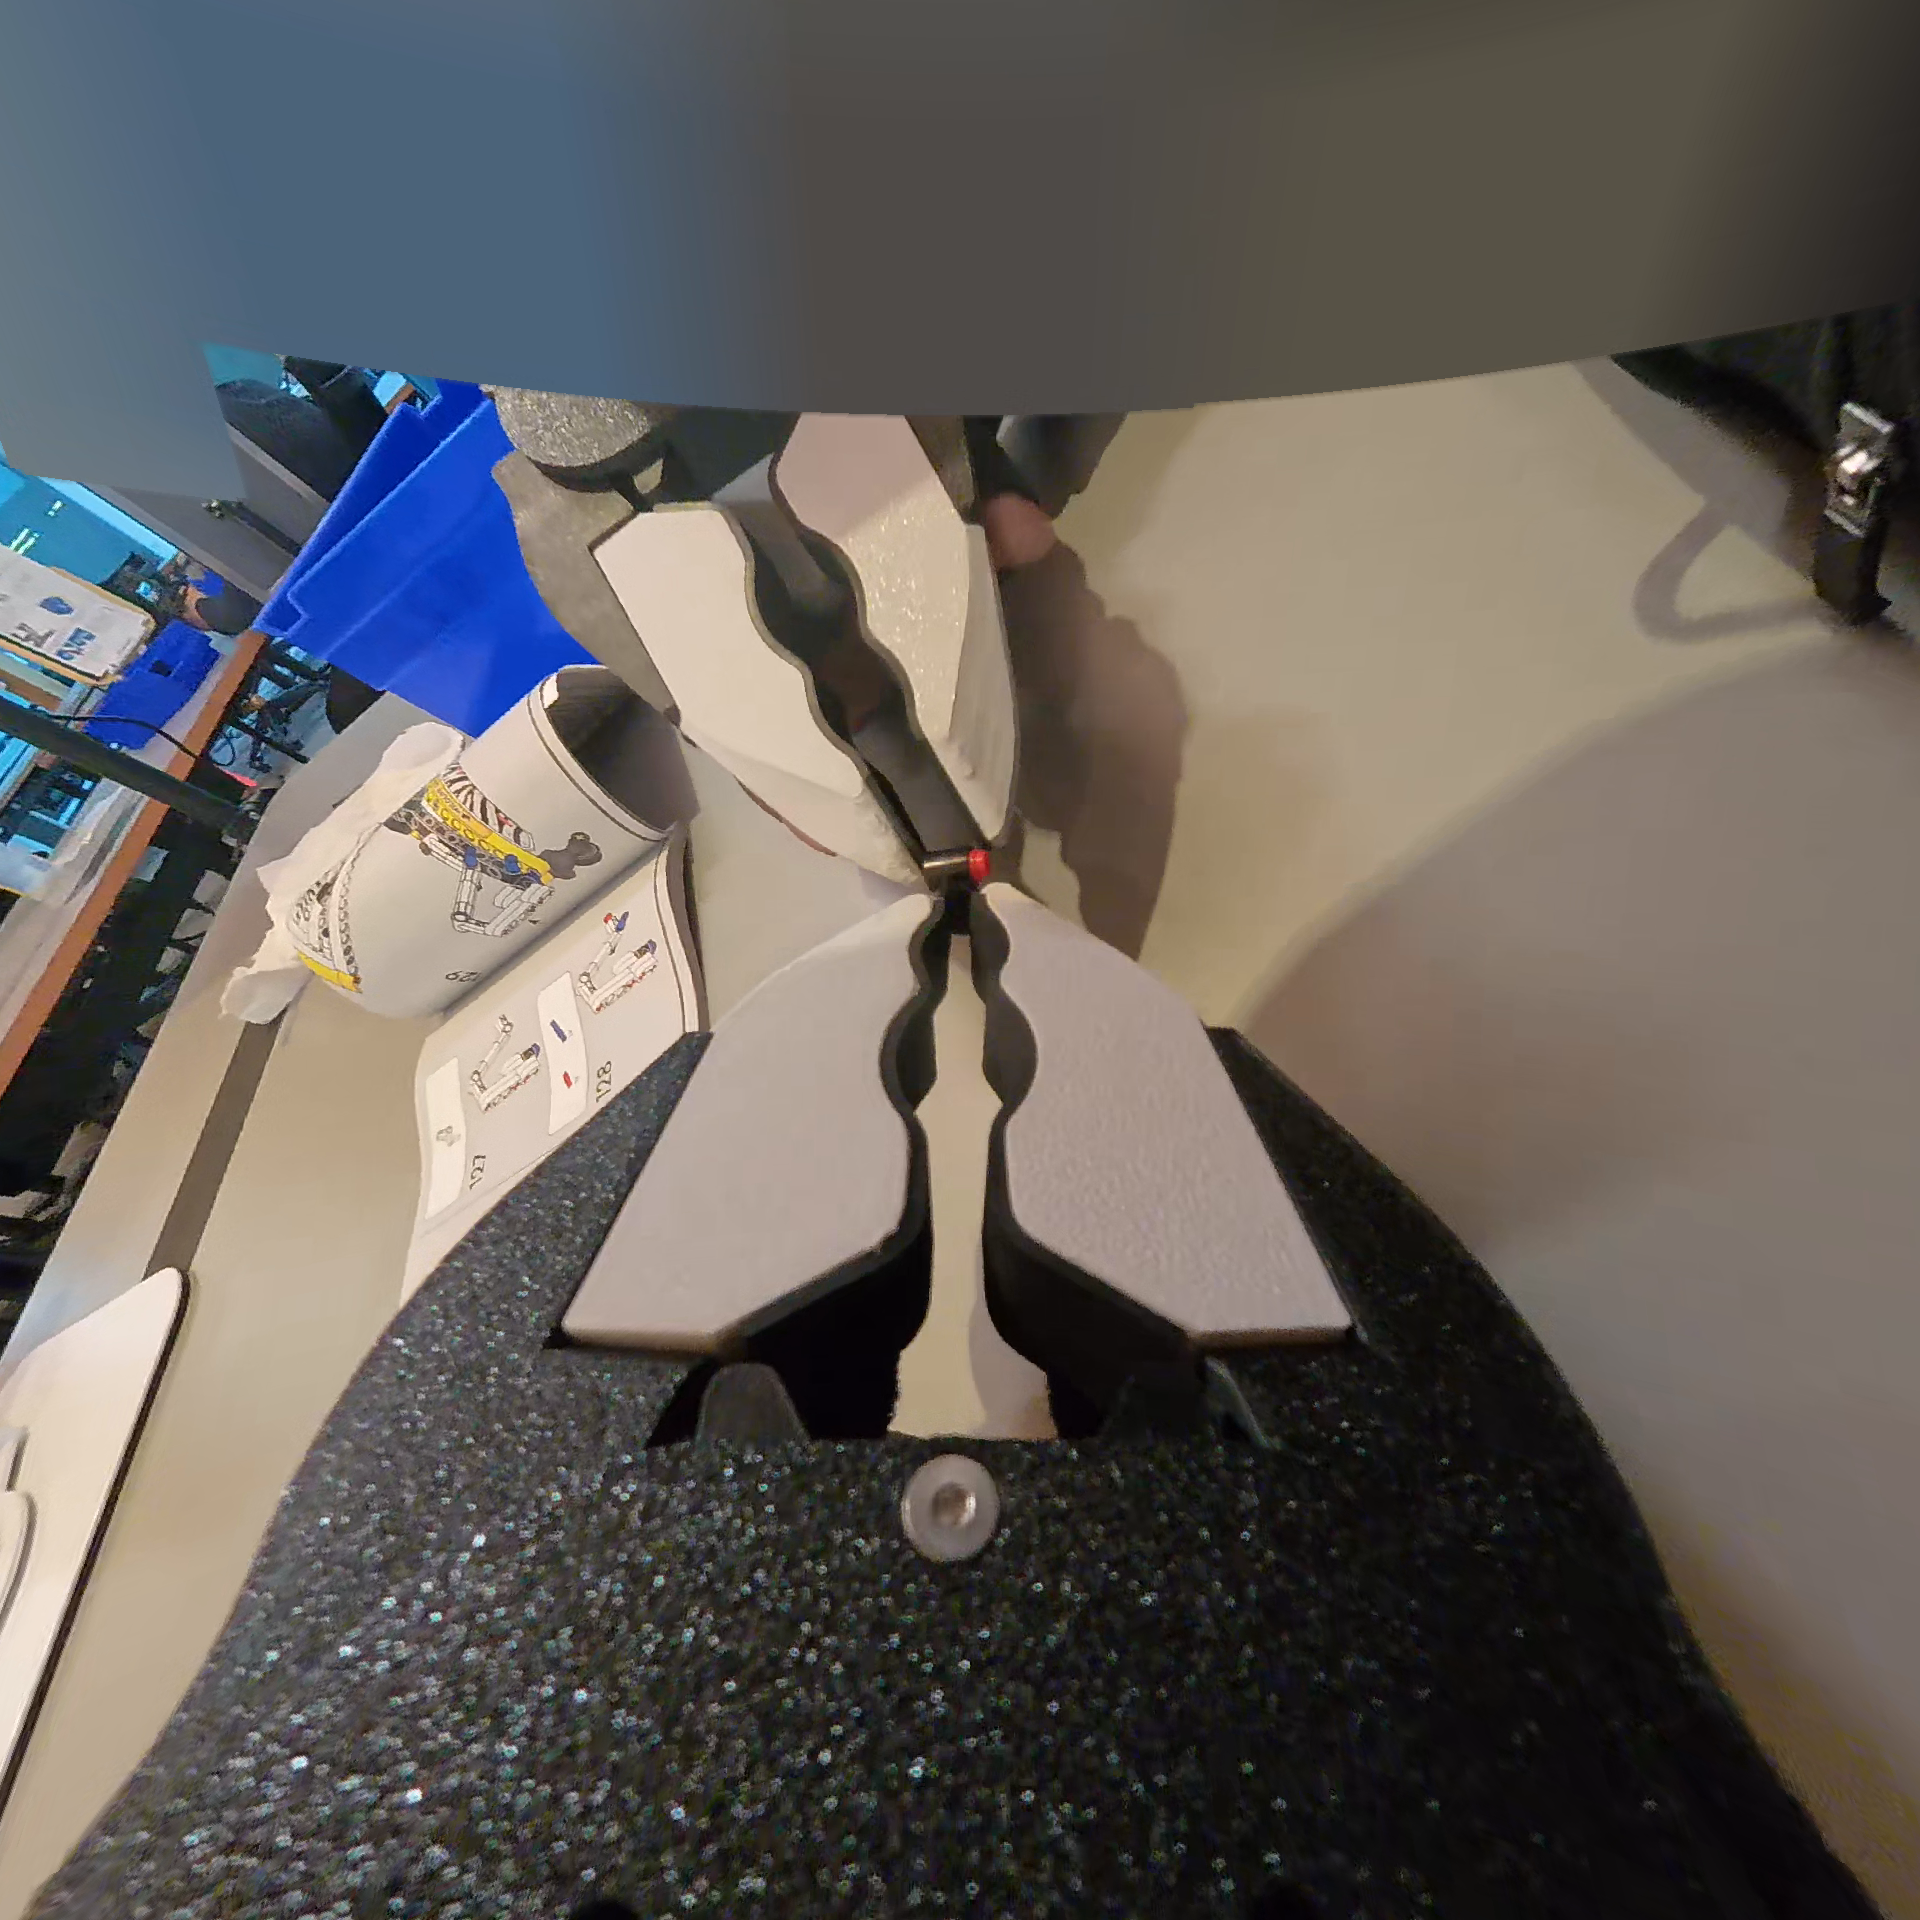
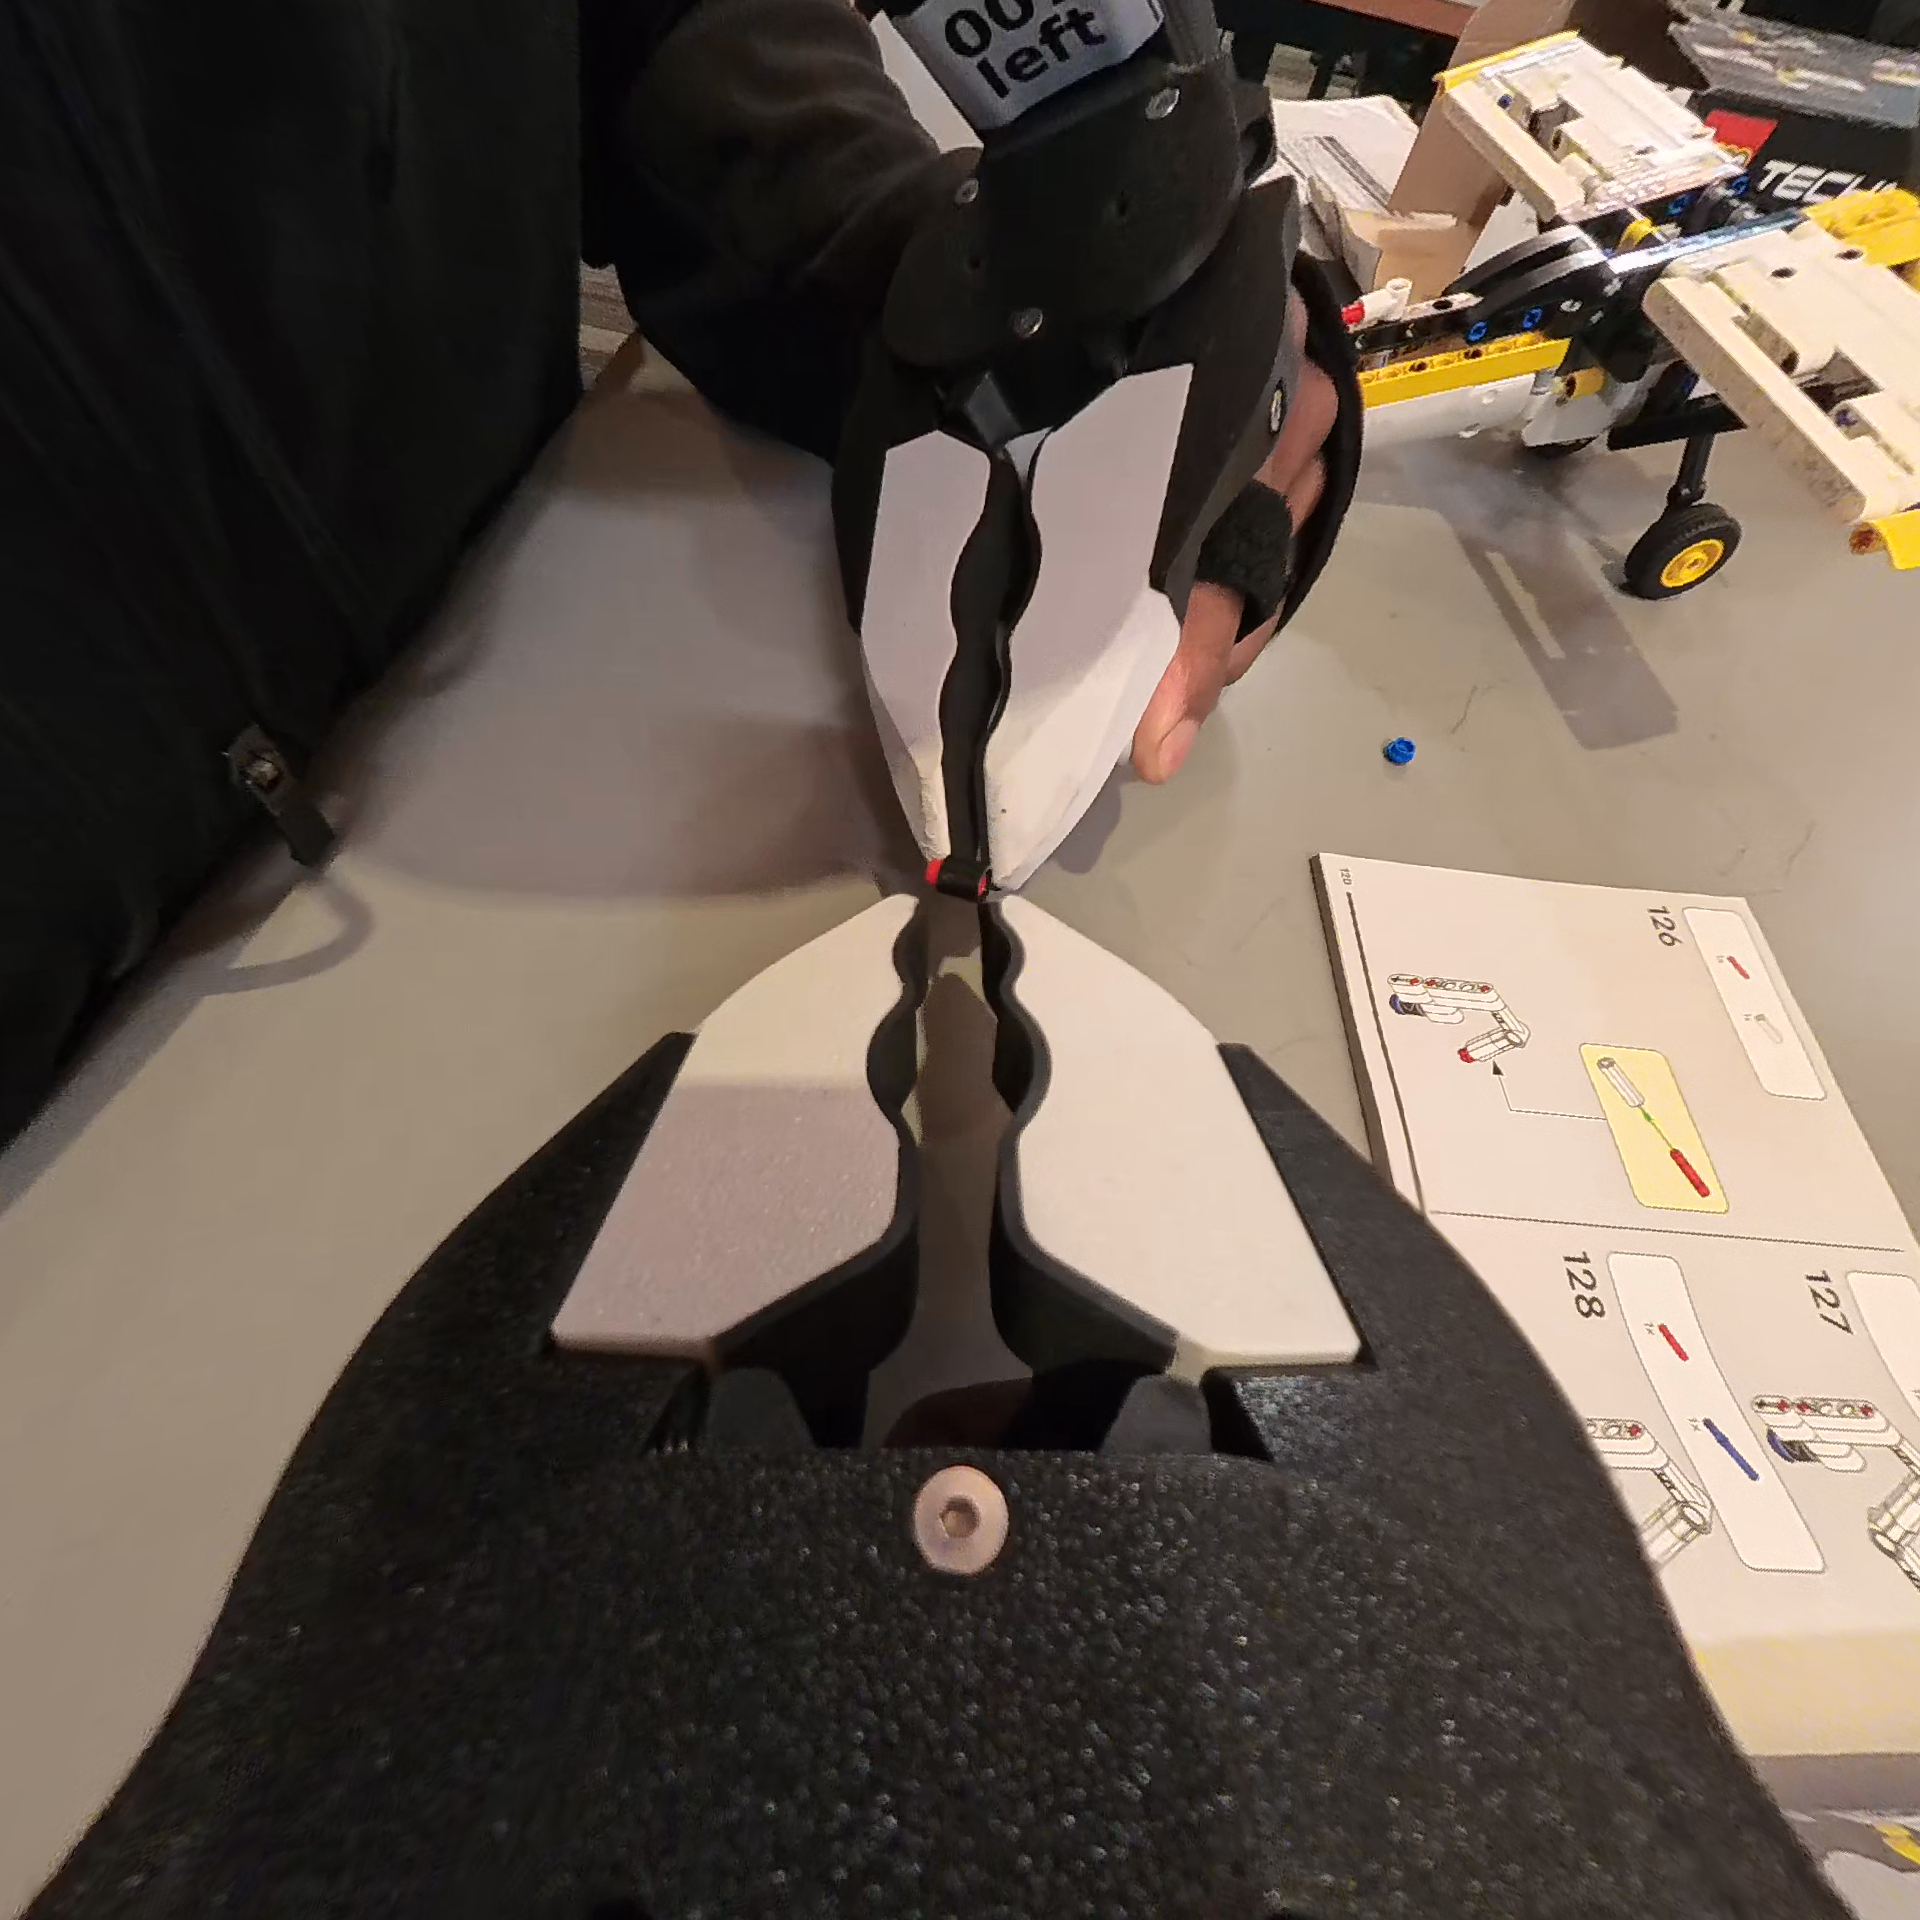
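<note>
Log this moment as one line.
left gripper: pinching black-and-red pin | right gripper: open, tips facing pin | booklet beside, on table

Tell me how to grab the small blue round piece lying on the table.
Pinch the blue piece across its round sides, coming straight down. It sits low and alone on the table, apart from the booklet, so likely nothing blocks the fingers.
</note>
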`<state>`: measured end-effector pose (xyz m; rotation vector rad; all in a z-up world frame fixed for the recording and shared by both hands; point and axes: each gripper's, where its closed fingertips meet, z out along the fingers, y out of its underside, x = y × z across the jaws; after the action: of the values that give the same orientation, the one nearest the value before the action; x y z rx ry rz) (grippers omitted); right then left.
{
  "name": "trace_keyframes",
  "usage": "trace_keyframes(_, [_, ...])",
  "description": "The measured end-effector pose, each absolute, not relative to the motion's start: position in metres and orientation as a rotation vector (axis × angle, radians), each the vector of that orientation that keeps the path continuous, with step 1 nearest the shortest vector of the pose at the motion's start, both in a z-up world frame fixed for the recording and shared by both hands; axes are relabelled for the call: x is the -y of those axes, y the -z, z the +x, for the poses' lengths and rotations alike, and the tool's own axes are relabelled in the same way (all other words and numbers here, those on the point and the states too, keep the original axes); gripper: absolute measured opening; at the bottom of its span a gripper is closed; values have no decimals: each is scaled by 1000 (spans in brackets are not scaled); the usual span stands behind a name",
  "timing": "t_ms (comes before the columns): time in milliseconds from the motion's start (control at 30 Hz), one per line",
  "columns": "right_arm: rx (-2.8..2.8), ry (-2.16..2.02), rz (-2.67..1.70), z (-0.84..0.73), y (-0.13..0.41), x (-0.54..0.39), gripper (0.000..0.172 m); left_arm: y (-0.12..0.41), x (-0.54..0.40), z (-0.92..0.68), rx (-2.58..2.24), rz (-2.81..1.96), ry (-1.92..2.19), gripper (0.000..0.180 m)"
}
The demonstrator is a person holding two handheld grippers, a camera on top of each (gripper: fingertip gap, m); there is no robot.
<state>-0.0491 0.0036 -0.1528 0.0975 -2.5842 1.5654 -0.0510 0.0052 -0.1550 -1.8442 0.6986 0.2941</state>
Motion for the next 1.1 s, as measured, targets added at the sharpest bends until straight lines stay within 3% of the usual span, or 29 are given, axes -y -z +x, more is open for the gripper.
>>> trace_keyframes(1100, [2642, -1648, 79, -45, 149, -1, 7, 156, -8, -47, -721, -1832, -309, 4])
